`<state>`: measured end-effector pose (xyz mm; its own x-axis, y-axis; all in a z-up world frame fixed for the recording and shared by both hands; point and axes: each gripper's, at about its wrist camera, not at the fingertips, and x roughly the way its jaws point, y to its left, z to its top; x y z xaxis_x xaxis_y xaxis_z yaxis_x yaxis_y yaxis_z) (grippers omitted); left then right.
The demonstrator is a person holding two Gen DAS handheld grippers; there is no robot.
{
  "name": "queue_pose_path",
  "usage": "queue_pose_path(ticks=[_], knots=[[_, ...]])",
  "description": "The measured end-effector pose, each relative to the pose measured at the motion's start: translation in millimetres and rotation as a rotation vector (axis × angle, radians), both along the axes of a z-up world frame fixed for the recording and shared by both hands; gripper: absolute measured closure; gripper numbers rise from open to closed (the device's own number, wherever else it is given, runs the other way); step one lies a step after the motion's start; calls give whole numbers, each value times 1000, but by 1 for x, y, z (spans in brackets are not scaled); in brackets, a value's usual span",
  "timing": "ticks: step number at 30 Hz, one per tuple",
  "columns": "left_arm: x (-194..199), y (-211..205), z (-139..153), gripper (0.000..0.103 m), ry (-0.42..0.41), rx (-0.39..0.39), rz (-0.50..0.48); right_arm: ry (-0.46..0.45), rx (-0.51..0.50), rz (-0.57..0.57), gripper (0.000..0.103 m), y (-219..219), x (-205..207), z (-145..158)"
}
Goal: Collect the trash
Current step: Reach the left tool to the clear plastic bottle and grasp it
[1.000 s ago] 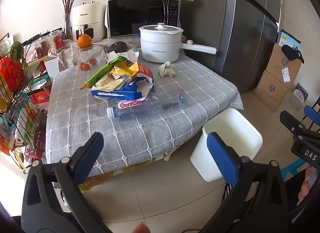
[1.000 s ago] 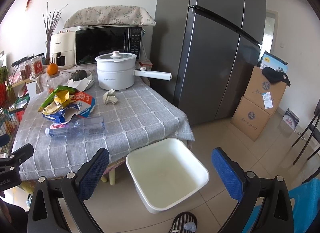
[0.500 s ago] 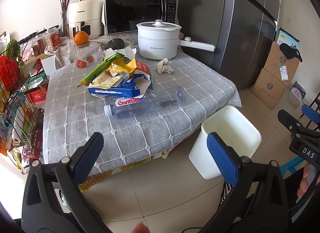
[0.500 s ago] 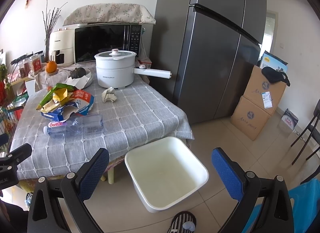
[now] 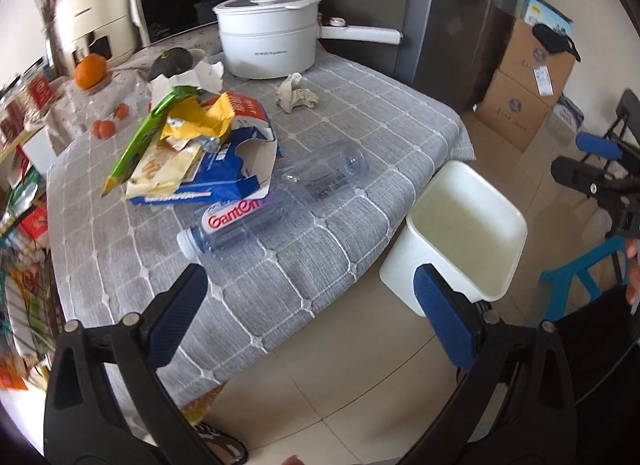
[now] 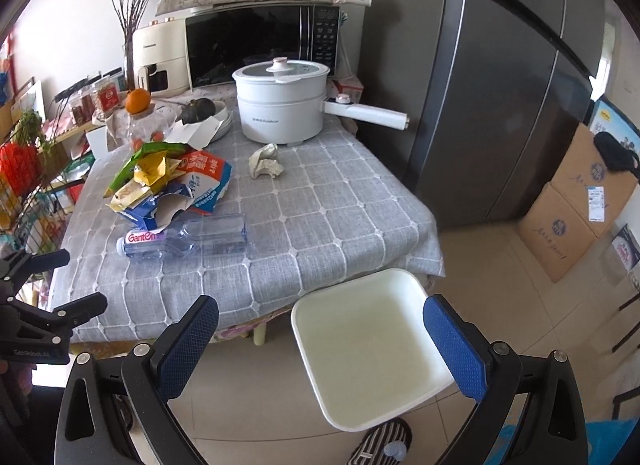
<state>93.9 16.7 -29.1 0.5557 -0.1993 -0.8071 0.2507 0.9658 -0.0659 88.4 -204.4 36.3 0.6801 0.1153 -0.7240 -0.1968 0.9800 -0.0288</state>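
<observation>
A clear plastic Ganten bottle (image 5: 248,221) (image 6: 180,239) lies on its side on the grey checked tablecloth (image 5: 340,105). Behind it sits a heap of wrappers on a torn blue carton (image 5: 200,153) (image 6: 172,181). A crumpled paper wad (image 5: 295,94) (image 6: 265,161) rests near the white pot. A white bin (image 5: 460,233) (image 6: 368,345) stands on the floor at the table's corner, with nothing inside. My left gripper (image 5: 308,317) is open, just short of the table's near edge. My right gripper (image 6: 320,345) is open above the bin.
A white electric pot (image 6: 280,101), microwave (image 6: 260,45), pumpkin and orange (image 6: 138,100) occupy the table's back. A tall grey fridge (image 6: 500,85) and cardboard boxes (image 6: 580,201) stand to the right. A wire rack of goods (image 5: 20,245) lines the left. A striped slipper (image 6: 380,441) is below.
The left gripper has moved forward and down toward the table, so the bottle and wrappers loom larger. The right gripper has shifted only slightly closer. Both stay open.
</observation>
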Motion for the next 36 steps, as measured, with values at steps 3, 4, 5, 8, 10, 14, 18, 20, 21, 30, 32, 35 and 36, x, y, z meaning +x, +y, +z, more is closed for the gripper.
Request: queue_pose_path(ticks=[3,4,5,8,10,14,18,20,21,30,32,35,36], knots=[[29,-13,-9,9,53,71,-132,29,21,-9,0,-3,27,-14],[38,-18,-12,11,67,90,-171,42,29,-23,0,-7,34,-21],[48,-24,-16,15,75,122,-206,73,25,-35,0,-10,40,-31],[76,-41,-32,21,108,230,-294,178,16,-49,0,-20,57,-51],[92,-50,-44,23,146,303,-346,203,27,-58,0,-27,62,-56],[121,-63,-63,23,225,435,-428,216,56,-69,0,-36,70,-56],[137,-68,-76,23,272,512,-444,249,90,-73,0,-42,75,-59],[141,-73,-81,23,275,552,-446,265,103,-70,0,-42,76,-60],[143,-73,-83,23,282,557,-447,271,106,-69,0,-43,77,-61],[136,-70,-84,26,261,454,-375,271,118,-113,0,-53,77,-61],[132,-62,-70,27,228,387,-331,269,128,-124,0,-56,77,-61],[129,-48,-44,28,164,278,-252,269,140,-143,0,-60,79,-61],[125,-41,-33,29,142,230,-223,271,146,-149,0,-62,79,-61]])
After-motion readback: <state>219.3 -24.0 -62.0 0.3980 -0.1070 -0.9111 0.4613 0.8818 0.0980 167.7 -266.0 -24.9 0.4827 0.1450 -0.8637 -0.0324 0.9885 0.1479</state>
